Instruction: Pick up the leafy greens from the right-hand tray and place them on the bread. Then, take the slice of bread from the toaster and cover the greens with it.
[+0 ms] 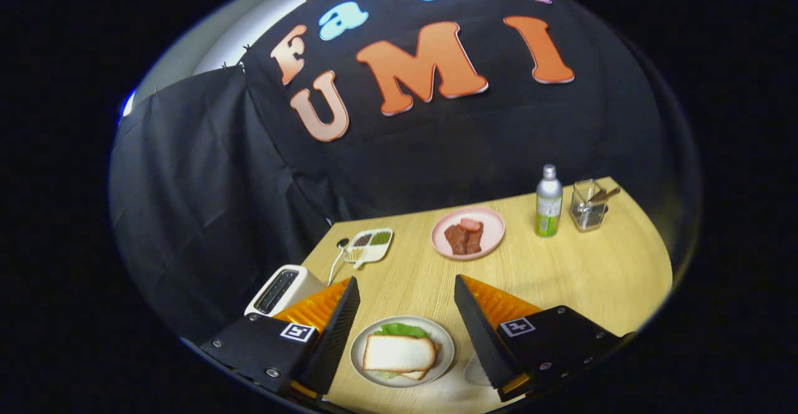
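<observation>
Toaster [283, 288] first, at the lower left of the frame, sitting on the worktop [580, 277] just beyond the left finger, its slots looking dark and bare from this angle, which fits the bread having gone to the plate. Behind it, a small divided dish [369, 245] with a cord [336, 264] trailing beside it, parked well back, out of the working area. Now centre bottom: the gripper [406, 314] hangs above the worktop with its fingers spread wide and nothing between them but air. Right below that gap sits the plate [436, 339], and on it the top slice of bread [399, 353] lies flat over the leafy greens [404, 329], whose green edge peeks out at the far side. A lower slice [416, 375] just shows at the near side. To my eye, the sandwich is stacked and the open fingers suggest a release. Moving right, a pink plate [492, 239] with pieces of meat [464, 237] waits mid-worktop. Farther right, toward the back corner, a bottle [548, 209] stands upright beside a clear cup [588, 207] holding something thin, both apart from the action.
</observation>
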{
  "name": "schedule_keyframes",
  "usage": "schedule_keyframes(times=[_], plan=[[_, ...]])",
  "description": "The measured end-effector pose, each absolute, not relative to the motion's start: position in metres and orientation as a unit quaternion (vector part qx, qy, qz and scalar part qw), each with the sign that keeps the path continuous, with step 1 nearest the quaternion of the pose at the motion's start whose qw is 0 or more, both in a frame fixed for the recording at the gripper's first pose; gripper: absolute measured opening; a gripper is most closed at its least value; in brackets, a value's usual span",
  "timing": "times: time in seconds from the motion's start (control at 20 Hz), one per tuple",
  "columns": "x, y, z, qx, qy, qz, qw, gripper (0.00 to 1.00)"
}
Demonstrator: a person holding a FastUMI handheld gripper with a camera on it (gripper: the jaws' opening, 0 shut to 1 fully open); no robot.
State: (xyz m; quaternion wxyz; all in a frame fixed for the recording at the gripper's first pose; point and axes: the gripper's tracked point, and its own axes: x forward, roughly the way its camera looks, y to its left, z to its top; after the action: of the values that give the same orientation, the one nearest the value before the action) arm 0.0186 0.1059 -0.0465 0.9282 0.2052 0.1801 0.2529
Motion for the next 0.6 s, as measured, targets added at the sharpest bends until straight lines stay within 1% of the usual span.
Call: schedule_keyframes(times=[0.05,0.15,0.35,0.6], plan=[[0.020,0.096,-0.019,0.206,0.144,0.248,0.935,0.96],[0.023,0.078,0.020,0.196,0.084,0.231,0.949,0.98],[0.024,0.041,0.071,0.157,0.003,0.195,0.968,0.98],[0.026,0.000,0.131,0.116,-0.078,0.132,0.981,0.98]])
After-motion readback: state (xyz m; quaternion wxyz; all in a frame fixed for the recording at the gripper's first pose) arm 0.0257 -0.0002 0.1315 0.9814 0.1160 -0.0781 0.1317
